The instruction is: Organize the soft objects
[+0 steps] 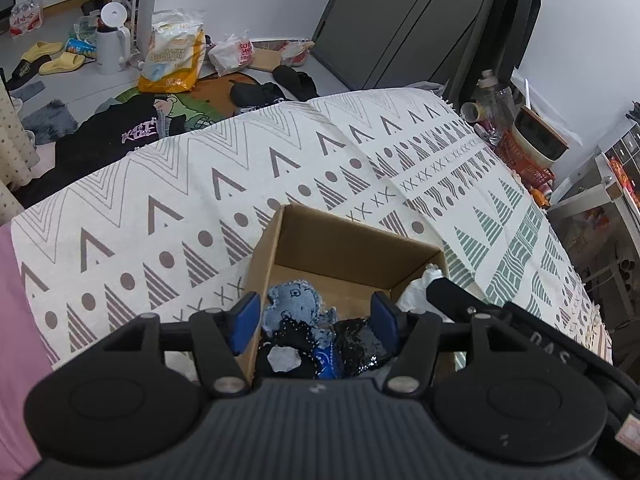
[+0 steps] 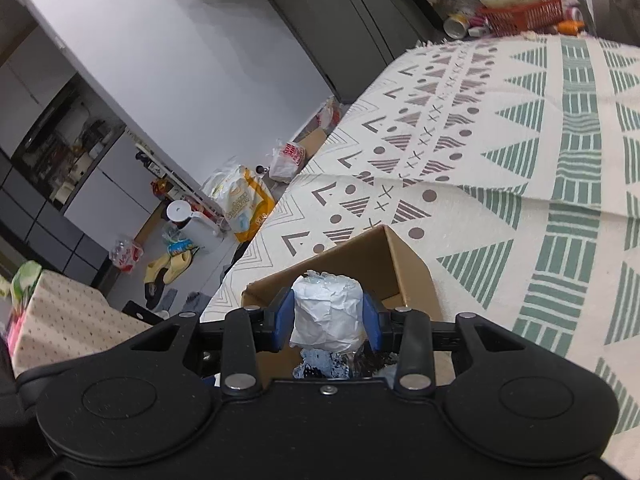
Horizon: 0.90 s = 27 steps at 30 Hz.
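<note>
Left wrist view: left gripper w/ blue pads hangs over an open brown cardboard box, fingers spread wide, nothing between them. One pad sits outside the box's left wall, the other inside near the right wall. Box rests on a cream tablecloth w/ brown and green geometric print. Inside the box: a blue-grey denim soft toy w/ stitched face, lying on a black fabric piece w/ white dotted stitching; beside it a black shiny sequin-like cloth. At the box's right wall a crumpled white paper roll shows, w/ the right gripper's black body next to it. Beyond the table edge, on the floor: yellow-and-white plastic pack, white lidded bin, yellow slippers, black garment w/ pink lettering.

Right wrist view: right gripper is clamped on the crumpled white paper roll, blue pads pressed on both sides; roll stands roughly upright, held above the cardboard box. Below the roll, bits of the black shiny cloth show in the box. Same patterned tablecloth spreads to the right; an orange plastic basket sits past its far edge.
</note>
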### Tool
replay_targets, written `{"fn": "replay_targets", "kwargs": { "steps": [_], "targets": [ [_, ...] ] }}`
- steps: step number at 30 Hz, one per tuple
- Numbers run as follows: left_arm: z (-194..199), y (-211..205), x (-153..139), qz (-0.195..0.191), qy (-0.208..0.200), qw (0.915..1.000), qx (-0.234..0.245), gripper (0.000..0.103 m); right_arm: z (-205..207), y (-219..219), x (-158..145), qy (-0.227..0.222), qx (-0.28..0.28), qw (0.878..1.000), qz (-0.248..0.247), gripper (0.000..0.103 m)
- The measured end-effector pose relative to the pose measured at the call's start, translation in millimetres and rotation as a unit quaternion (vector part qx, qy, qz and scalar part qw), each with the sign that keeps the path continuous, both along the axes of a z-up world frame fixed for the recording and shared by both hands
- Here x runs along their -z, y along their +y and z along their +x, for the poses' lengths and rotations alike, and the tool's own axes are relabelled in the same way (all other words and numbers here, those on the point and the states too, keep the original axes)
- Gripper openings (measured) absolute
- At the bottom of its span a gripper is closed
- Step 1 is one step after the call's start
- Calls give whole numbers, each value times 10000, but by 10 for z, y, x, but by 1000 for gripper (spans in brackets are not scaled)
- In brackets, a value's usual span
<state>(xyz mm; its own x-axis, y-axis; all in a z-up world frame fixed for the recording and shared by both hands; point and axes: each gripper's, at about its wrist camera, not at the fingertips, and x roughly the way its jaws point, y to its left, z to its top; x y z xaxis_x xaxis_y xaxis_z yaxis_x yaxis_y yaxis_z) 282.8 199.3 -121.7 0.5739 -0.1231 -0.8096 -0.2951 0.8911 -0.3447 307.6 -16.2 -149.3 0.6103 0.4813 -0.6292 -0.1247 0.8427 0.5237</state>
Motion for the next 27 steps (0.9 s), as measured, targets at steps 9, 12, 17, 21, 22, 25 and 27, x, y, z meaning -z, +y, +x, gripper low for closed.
{"fn": "replay_targets", "kwargs": {
  "steps": [9, 12, 17, 21, 22, 25, 27],
  "targets": [
    [-28, 38, 2, -36, 80, 9999, -49, 63, -19, -219, 5, 257, 273, 9988, 318, 52],
    [-60, 26, -41, 31, 78, 9999, -106, 71, -72, -297, -35, 266, 322, 9986, 325, 53],
    [-149, -47, -143, 129, -20, 9999, -38, 78, -200, -402, -73, 322, 387, 9982, 334, 55],
    [-221, -110, -226, 249, -77, 9997, -39, 82, -309, -464, -136, 296, 364, 9986, 236, 56],
    [-242, -129, -250, 274, -93, 9996, -26, 83, -338, -483, -158, 273, 367, 9987, 207, 57],
    [-303, -183, -310, 332, -104, 9994, 34, 84, -440, -566, -239, 179, 353, 9991, 158, 60],
    [-351, -232, -356, 383, -114, 9992, 66, 85, -513, -619, -294, 132, 341, 9992, 143, 60]
  ]
}}
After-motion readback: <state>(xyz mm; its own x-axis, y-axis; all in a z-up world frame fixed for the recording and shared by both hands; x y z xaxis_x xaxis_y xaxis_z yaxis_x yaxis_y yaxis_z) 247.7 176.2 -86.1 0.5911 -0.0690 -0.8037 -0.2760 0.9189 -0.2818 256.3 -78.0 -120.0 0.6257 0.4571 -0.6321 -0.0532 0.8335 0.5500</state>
